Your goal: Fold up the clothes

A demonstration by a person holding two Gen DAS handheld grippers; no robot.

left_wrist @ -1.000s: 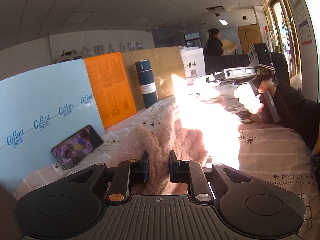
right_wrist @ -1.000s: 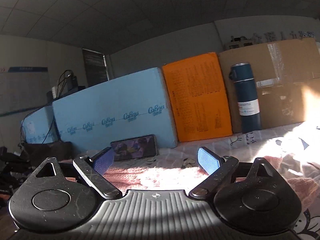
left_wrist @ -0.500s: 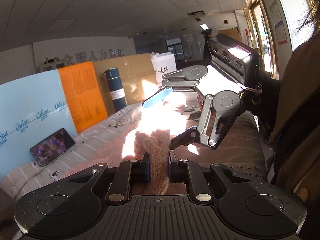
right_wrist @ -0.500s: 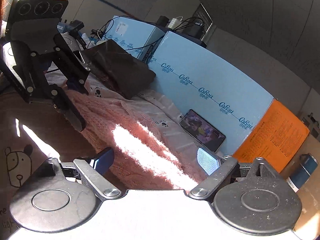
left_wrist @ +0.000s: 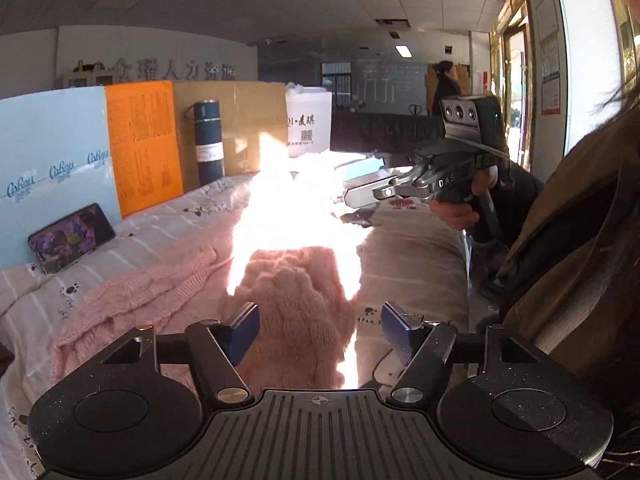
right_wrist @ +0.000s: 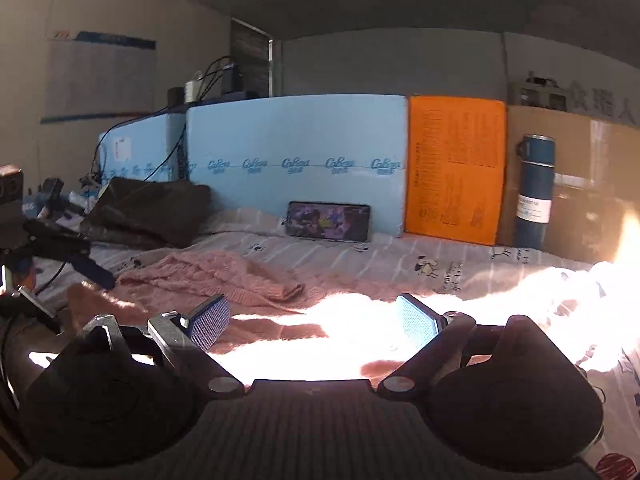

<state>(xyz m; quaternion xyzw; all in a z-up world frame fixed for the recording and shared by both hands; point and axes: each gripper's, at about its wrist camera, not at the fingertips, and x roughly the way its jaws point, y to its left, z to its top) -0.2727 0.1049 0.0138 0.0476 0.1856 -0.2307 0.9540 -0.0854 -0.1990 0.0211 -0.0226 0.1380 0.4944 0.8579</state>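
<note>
The pink sweater (left_wrist: 288, 304) lies on the bed (left_wrist: 416, 264), under the left gripper (left_wrist: 318, 330), whose jaws have just opened off its knit. Right gripper (right_wrist: 316, 320) stays wide, empty. At ten o'clock, blue foam board (right_wrist: 296, 148) reads "CoRou".

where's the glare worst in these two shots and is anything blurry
Left wrist view: a sunlit strip blows out to white across the pink knit sweater and the bedsheet beyond it; the edges bend with fisheye distortion. Right wrist view: the room is dim, the sweater washes out near the camera, and the whole frame is slightly soft.
</note>
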